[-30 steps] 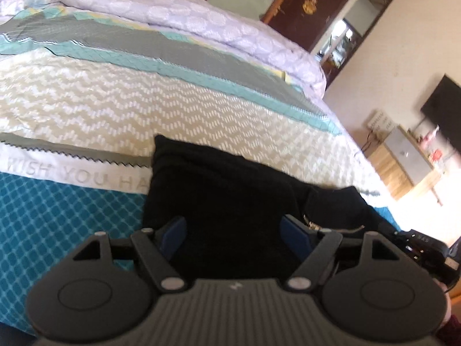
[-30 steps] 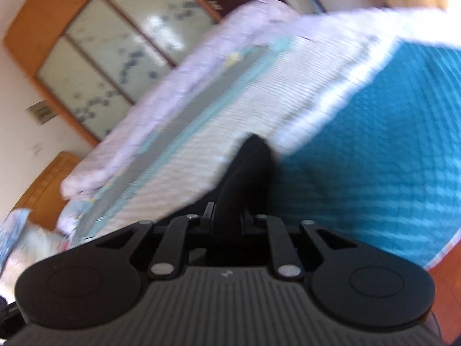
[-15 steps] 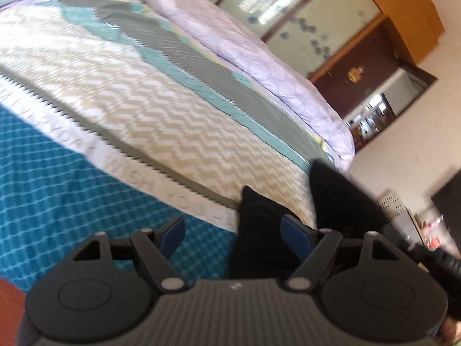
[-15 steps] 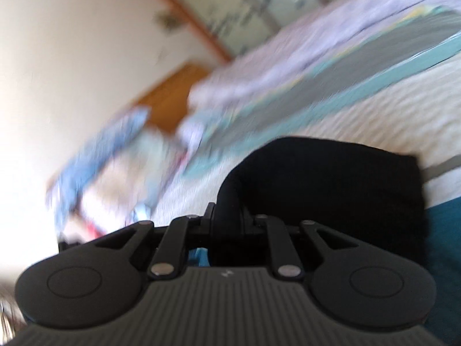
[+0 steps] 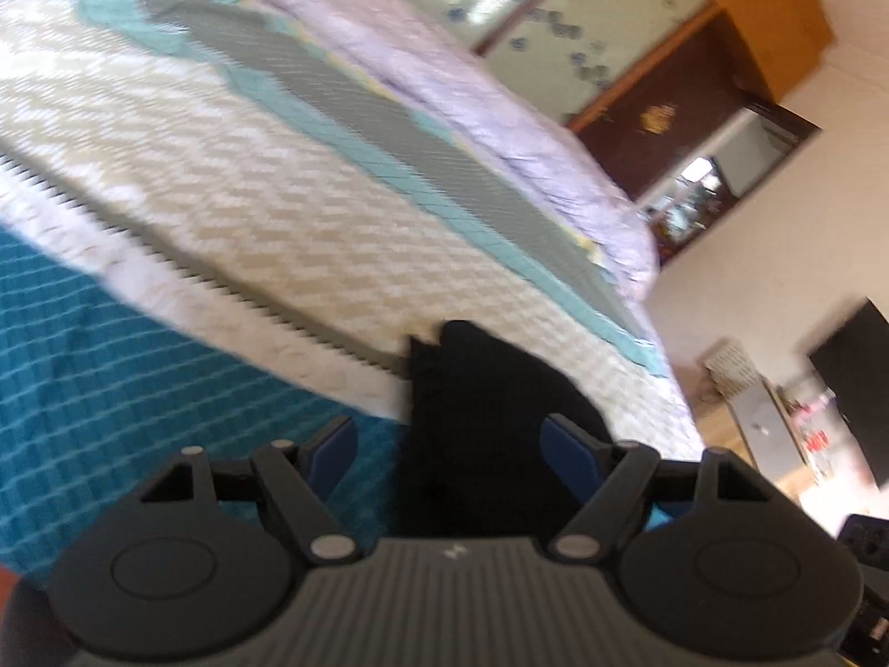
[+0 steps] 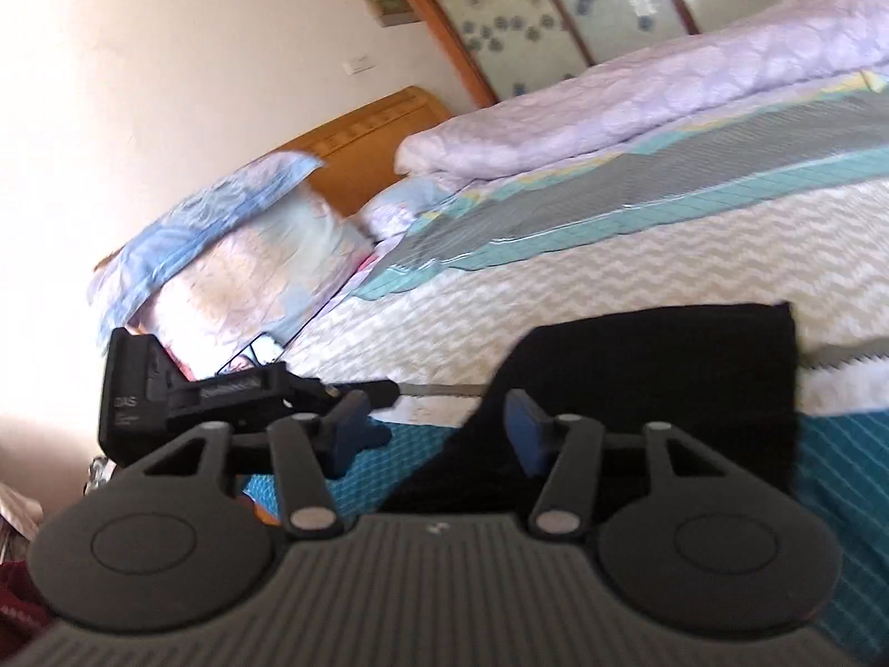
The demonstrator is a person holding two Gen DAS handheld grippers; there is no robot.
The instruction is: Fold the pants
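The black pants (image 6: 667, 367) lie folded into a flat rectangle on the bedspread, across the white band and the teal part. My right gripper (image 6: 439, 433) hovers low at their near left edge. Its jaws are opening, and the blue pads (image 6: 525, 433) no longer press on the cloth, which slopes away under the right pad. In the left wrist view the pants (image 5: 478, 406) show as a dark mound just ahead. My left gripper (image 5: 450, 444) stands open over their near edge, its pads apart from the fabric.
The bedspread (image 5: 278, 205) has zigzag, grey and teal bands. A lilac quilt (image 6: 639, 111) is rolled along the far side, with pillows (image 6: 233, 244) by the wooden headboard. The other tool's black body (image 6: 166, 389) sits to the left. A television (image 5: 850, 389) and cabinet stand to the right.
The right gripper, shut on a fold of the pants, swung over them and its jaws have parted, leaving the cloth lying flat. The left gripper has shifted sideways, still open.
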